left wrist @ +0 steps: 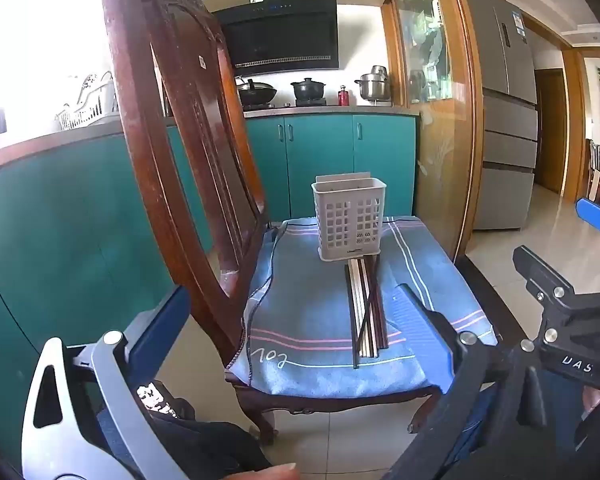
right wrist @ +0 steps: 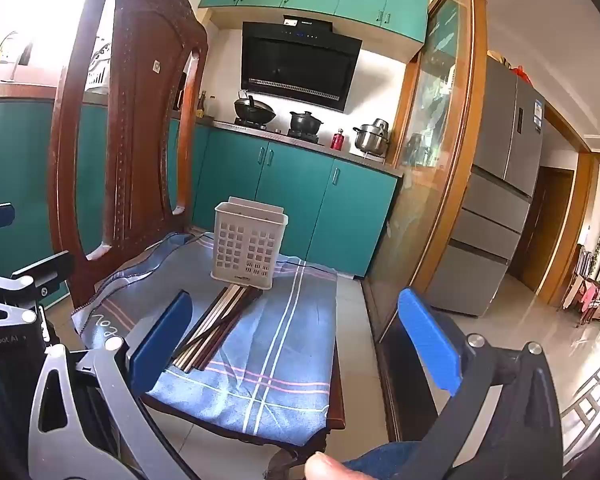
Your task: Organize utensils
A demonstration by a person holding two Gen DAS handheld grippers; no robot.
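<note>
1. On the seat of a dark wooden chair point(left wrist: 188, 128) lies a blue striped cloth point(left wrist: 320, 320), and the task's things rest on it.
2. A white perforated utensil holder point(left wrist: 349, 216) stands upright toward the far edge of the cloth, nothing showing above its rim.
3. A bundle of chopsticks point(left wrist: 366, 308) lies flat on the cloth just in front of the holder, far ends touching or nearly touching its base; one dark stick crosses the others at a slant.
4. The left gripper point(left wrist: 296, 312) hangs before the chair's front edge with its jaws spread wide, nothing between them; the chopsticks lie beyond, clear of the pads.
5. The right gripper point(right wrist: 296, 340) is likewise wide apart and empty, angled slightly downward, its left pad near the chopsticks' near ends without touching them.
6. Behind the chair are teal cabinets point(right wrist: 300, 200), pots on a stove point(right wrist: 276, 126) and a steel refrigerator point(right wrist: 500, 200).
</note>
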